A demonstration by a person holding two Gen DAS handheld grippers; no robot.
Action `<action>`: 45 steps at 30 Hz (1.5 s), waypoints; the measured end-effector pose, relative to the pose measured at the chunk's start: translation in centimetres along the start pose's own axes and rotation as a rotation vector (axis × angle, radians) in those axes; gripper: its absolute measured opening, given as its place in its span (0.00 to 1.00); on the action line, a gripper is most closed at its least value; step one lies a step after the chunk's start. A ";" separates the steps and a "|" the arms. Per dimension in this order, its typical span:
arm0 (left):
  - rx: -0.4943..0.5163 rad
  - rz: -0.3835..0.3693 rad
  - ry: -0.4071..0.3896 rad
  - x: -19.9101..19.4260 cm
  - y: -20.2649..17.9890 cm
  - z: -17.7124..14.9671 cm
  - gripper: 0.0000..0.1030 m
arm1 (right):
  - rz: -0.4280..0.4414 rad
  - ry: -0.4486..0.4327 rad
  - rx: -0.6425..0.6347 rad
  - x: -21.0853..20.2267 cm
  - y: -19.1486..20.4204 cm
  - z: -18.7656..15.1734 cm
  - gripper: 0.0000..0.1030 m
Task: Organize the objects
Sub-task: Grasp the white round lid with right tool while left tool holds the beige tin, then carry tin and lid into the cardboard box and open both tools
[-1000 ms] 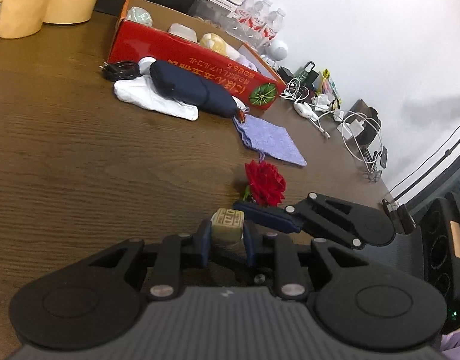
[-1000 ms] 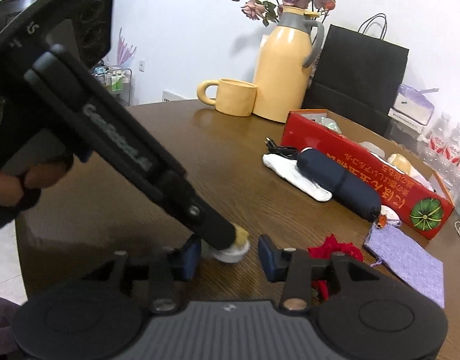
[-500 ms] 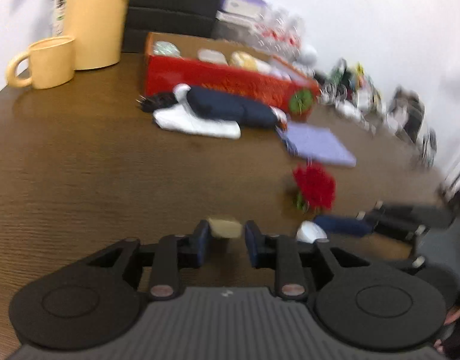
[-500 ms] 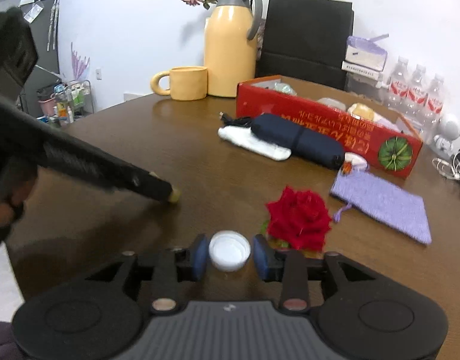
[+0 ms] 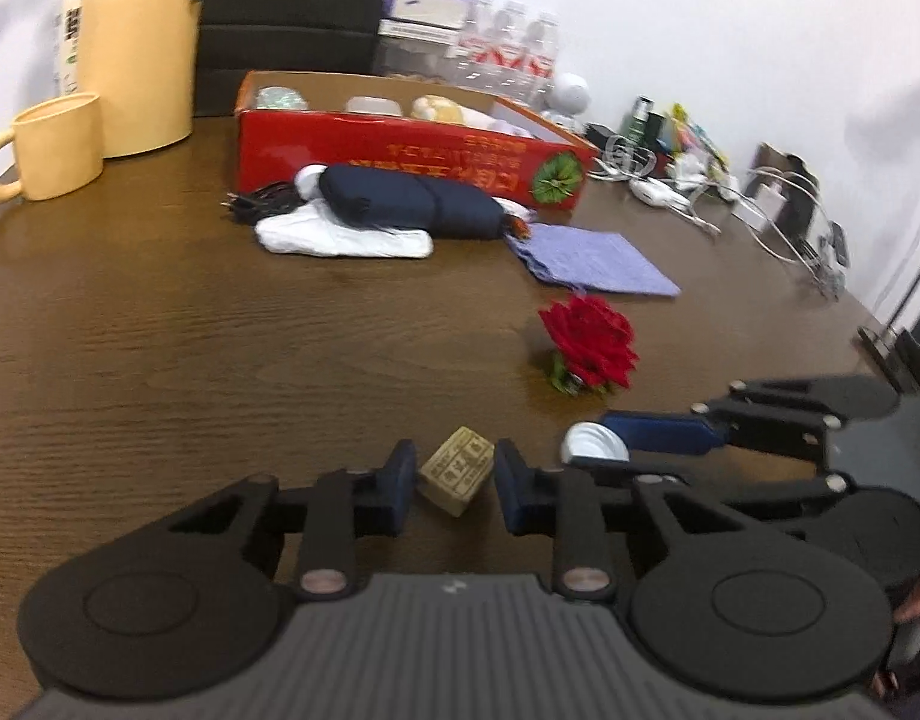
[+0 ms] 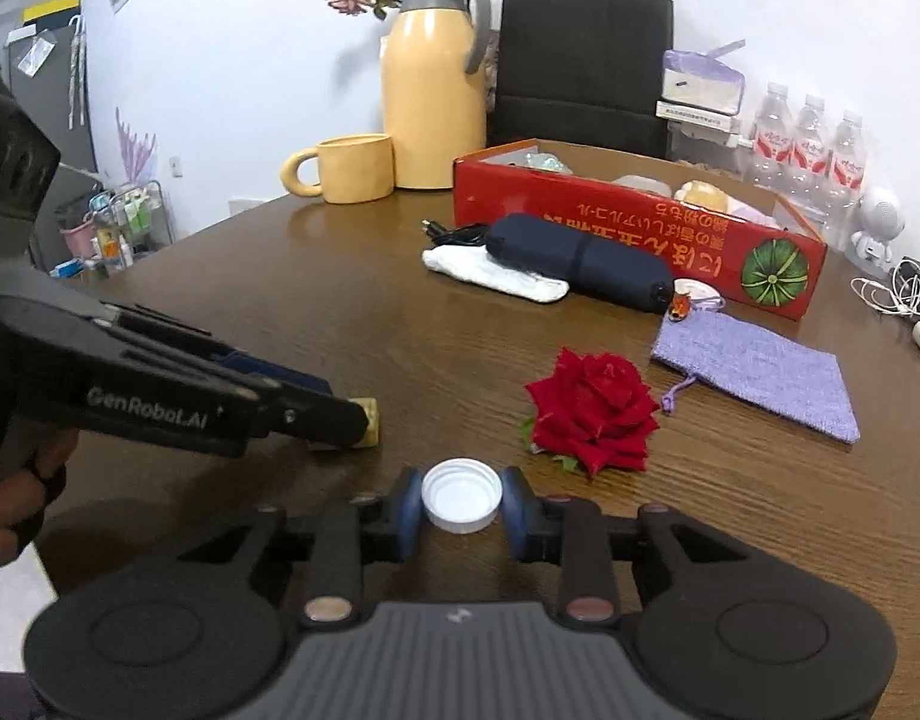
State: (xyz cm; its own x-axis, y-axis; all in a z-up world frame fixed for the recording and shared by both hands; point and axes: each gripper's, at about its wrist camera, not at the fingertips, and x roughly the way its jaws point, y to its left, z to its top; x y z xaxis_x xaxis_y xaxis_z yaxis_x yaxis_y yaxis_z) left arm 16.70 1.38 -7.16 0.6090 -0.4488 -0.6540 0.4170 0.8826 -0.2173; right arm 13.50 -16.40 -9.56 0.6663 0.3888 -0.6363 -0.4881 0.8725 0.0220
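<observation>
Beige, the small carved stone block sits tilted between the spread fingers of the left gripper, a gap showing on each side, so it looks released or not yet clamped. Right of it, the round white plastic bottle cap lies between the right gripper pads, which flank it closely; whether they press it I cannot tell. Farther off, right of centre, stands the long red cardboard box, its long axis running left to right.
</observation>
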 end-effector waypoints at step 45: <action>0.022 0.263 0.102 16.8 9.1 28.5 0.21 | 0.045 0.002 0.167 14.5 -15.0 26.7 0.27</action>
State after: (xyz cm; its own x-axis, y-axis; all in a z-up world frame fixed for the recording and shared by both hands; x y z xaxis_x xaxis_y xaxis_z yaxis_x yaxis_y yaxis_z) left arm 49.91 -2.13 0.53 0.6278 -0.1874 -0.7555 0.2692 0.9630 -0.0151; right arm 45.56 -15.97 1.52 0.6444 0.4279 -0.6337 -0.4168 0.8914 0.1780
